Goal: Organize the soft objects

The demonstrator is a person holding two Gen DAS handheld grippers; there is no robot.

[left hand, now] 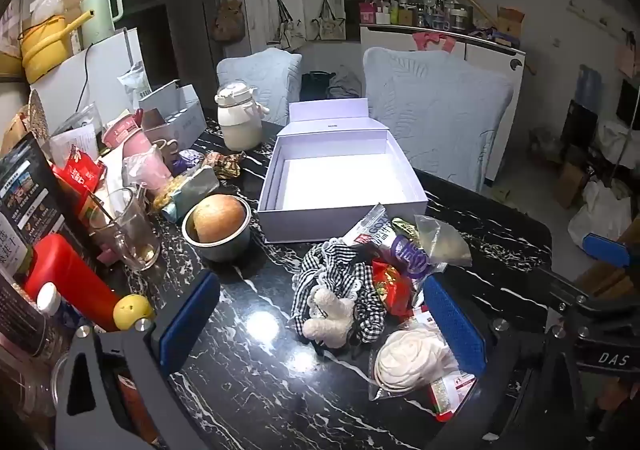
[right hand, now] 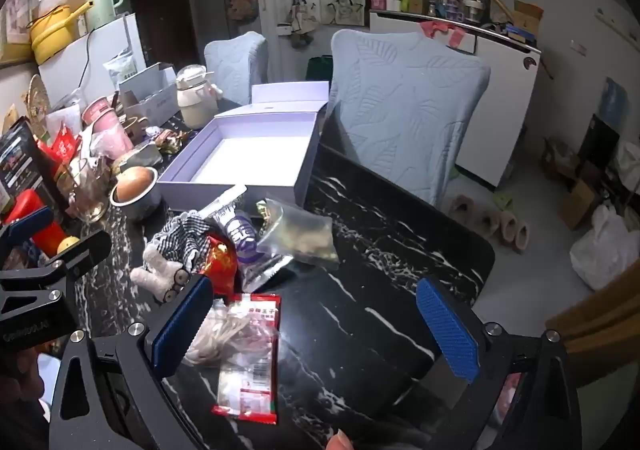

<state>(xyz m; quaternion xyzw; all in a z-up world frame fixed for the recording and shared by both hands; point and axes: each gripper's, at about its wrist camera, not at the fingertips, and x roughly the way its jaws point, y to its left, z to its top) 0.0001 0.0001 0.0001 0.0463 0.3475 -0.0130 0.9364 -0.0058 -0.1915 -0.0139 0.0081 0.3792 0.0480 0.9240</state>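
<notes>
Left wrist view: left gripper (left hand: 320, 326) with jaws spread wide, holding nothing, above the black marble table (left hand: 248, 390); between its blue pads lie a gingham scrunchie (left hand: 340, 282) with a white plush bow (left hand: 328, 316); a bagged white cloth flower (left hand: 412, 360) touches the right pad; an open white box (left hand: 340, 173) stands behind the pile. Right wrist view: right gripper (right hand: 316, 326) likewise wide apart and empty; a red-edged packet (right hand: 248, 354) lies beside its left pad; the pile sits left, the box (right hand: 244, 157) beyond.
</notes>
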